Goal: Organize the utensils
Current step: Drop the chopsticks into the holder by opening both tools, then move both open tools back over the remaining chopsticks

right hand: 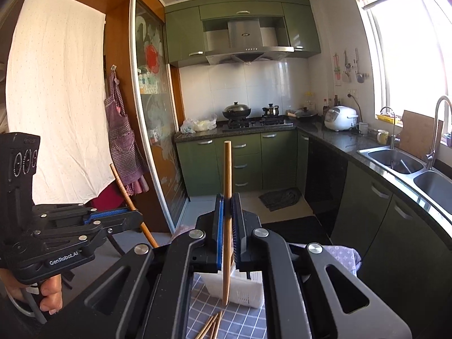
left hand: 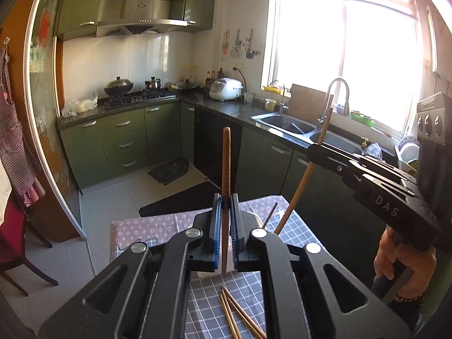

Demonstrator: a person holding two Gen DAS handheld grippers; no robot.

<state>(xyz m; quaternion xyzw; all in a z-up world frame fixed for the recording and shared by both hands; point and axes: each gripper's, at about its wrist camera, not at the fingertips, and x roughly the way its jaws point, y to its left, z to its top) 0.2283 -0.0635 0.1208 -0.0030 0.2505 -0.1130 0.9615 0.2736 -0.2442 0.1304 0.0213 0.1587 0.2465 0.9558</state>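
Observation:
My left gripper (left hand: pixel 226 202) is shut on a brown wooden chopstick (left hand: pixel 226 163) that stands upright above the table. My right gripper (right hand: pixel 228 202) is shut on a lighter wooden chopstick (right hand: pixel 227 169), also upright, its lower end over a white slotted utensil holder (right hand: pixel 243 291). Each gripper shows in the other's view: the right one (left hand: pixel 313 149) with its slanted chopstick (left hand: pixel 303 178), the left one (right hand: pixel 132 216) with its chopstick (right hand: pixel 124 186). Several loose chopsticks (left hand: pixel 240 316) lie on the grey checked tablecloth (left hand: pixel 209 310); they also show in the right wrist view (right hand: pixel 210 326).
Behind the table stand green kitchen cabinets (left hand: pixel 124 138), a stove with pots (left hand: pixel 135 93), a rice cooker (left hand: pixel 226 89) and a double sink (left hand: pixel 288 123) under a bright window. A black floor mat (left hand: pixel 180 197) lies beyond the table's far edge. A chair (left hand: pixel 17 243) is at left.

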